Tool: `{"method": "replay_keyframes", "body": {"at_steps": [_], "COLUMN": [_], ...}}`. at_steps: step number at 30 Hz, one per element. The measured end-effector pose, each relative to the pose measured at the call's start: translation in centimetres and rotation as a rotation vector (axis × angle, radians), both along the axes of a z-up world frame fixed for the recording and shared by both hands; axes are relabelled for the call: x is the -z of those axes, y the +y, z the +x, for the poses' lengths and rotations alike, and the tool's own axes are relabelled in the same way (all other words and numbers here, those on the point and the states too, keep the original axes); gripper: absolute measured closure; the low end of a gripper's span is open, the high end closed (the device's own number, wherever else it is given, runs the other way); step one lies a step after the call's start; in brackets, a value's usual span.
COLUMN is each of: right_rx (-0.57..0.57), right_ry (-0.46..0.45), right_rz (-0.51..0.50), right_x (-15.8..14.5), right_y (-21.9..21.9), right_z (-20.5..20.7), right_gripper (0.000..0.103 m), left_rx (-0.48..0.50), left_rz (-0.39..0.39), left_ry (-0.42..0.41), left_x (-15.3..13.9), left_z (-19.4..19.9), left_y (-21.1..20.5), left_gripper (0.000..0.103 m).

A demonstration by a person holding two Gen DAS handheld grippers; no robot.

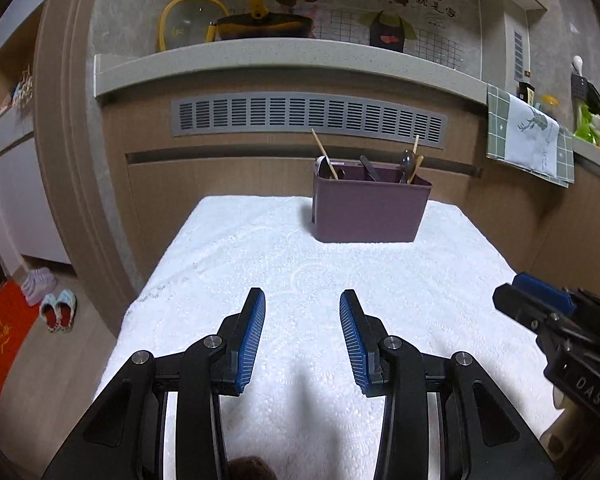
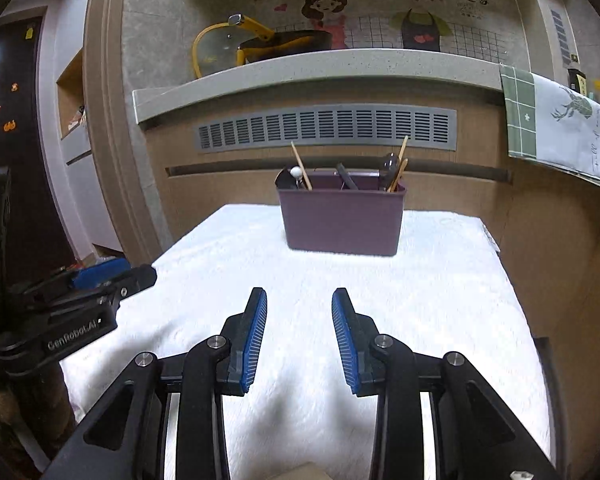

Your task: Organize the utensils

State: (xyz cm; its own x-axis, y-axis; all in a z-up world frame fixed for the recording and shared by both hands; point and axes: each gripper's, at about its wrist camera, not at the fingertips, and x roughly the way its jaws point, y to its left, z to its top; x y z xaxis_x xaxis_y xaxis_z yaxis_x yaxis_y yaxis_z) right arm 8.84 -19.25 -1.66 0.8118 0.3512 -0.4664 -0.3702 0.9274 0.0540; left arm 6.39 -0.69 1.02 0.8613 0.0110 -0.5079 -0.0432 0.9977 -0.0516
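Note:
A purple utensil holder (image 1: 370, 212) stands at the far end of the white towel-covered table (image 1: 260, 264); it also shows in the right wrist view (image 2: 342, 218). Wooden chopsticks (image 1: 324, 154), spoons and dark utensils (image 1: 370, 168) stick up from its compartments. My left gripper (image 1: 302, 300) is open and empty above the near part of the towel. My right gripper (image 2: 299, 298) is open and empty too, beside the left one. Each gripper shows at the edge of the other's view: the right one (image 1: 536, 300), the left one (image 2: 112, 276).
A brown cabinet with a grey vent grille (image 1: 308, 118) stands behind the table. A counter ledge (image 1: 260, 56) above holds a yellow-handled pan (image 1: 260, 24) and a glass lid. A green cloth (image 1: 532, 136) hangs at the right. Slippers (image 1: 58, 310) lie on the floor at the left.

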Motion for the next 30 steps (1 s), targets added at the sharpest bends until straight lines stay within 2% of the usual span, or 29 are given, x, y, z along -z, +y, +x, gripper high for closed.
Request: {"method": "replay_keyframes", "body": {"at_steps": [30], "right_rx": [0.004], "right_ry": [0.001], "right_rz": [-0.014], "right_x": [0.39], "right_y": [0.08], "right_z": [-0.55], "right_gripper": [0.071], "left_rx": [0.030], "left_rz": [0.012], "left_ry": [0.016], "left_x": [-0.14], "left_z": [-0.51], "left_y": [-0.47], "left_gripper": [0.063]}}
